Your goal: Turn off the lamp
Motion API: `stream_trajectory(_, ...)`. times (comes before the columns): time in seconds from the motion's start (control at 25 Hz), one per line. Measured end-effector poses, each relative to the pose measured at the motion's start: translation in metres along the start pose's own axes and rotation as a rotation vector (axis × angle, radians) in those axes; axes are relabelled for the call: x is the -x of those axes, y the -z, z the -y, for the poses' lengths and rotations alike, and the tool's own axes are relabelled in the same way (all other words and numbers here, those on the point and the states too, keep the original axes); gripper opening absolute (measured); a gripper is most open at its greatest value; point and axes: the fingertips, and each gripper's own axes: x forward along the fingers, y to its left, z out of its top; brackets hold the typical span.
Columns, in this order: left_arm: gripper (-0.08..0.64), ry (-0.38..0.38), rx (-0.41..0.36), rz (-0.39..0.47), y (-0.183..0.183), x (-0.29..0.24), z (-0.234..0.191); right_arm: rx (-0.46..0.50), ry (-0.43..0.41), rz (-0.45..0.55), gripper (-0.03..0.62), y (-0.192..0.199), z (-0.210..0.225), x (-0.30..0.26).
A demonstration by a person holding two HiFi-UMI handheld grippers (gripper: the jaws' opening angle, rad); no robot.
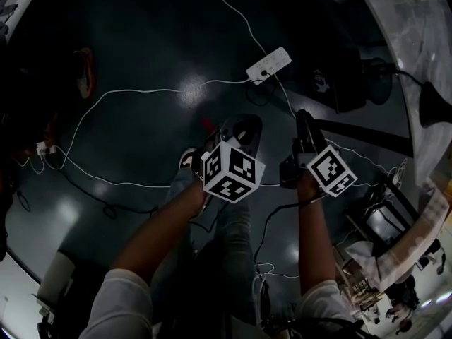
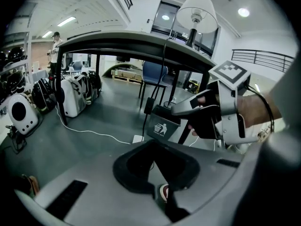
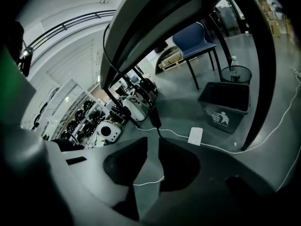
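The dark, glossy floor (image 1: pixel 141 69) fills most of the head view, with the person's two bare forearms reaching out over it. A long table (image 2: pixel 122 41) with a dark curved edge and thin black legs spans the left gripper view. Beyond it stands a blue chair (image 3: pixel 195 44), and a dark trash bin (image 3: pixel 225 105) with a white litter symbol sits on the floor near a table leg. The lamp (image 2: pixel 196 15), the thing to be switched off, stands upright on the tabletop towards its right end in the left gripper view; it has a white shade and a dark stem, well above and apart from both grippers.

The left gripper (image 2: pixel 157 166) points down at a slant, its jaws a narrow way apart with nothing between them; only floor and the tip of a shoe (image 2: pixel 163 191) show through the gap. The right gripper (image 3: pixel 153 168), held just beside it, has its jaws partly open and is likewise empty.

A white power strip (image 1: pixel 268 64) lies on the floor ahead of the grippers, and a thin white cable (image 1: pixel 127 94) trails from it across the floor
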Motion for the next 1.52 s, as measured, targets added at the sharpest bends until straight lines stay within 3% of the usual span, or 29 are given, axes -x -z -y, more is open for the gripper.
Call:
stream_trajectory(0.12, 0.009, -0.011, 0.005, 0.004, -0.002, 0.003, -0.001, 0.001, 0.048, 0.004, 0.021, 0.006, 0.006, 0.01)
stream_trajectory(0.76, 0.009, -0.012, 0.004, 0.007, -0.02, 0.063, 0.036, -0.069, 0.151, -0.04, 0.0, 0.068, -0.011, 0.092)
stream_trajectory(1.0, 0.009, -0.013, 0.009, 0.027, -0.048, 0.098, 0.059, -0.103, 0.161, -0.02, 0.0, 0.062, -0.04, 0.134)
stream_trajectory(1.52, 0.009, 0.08, -0.109, 0.079, -0.139, 0.169, 0.134, -0.142, 0.186, 0.054, 0.0, 0.012, -0.091, 0.223)
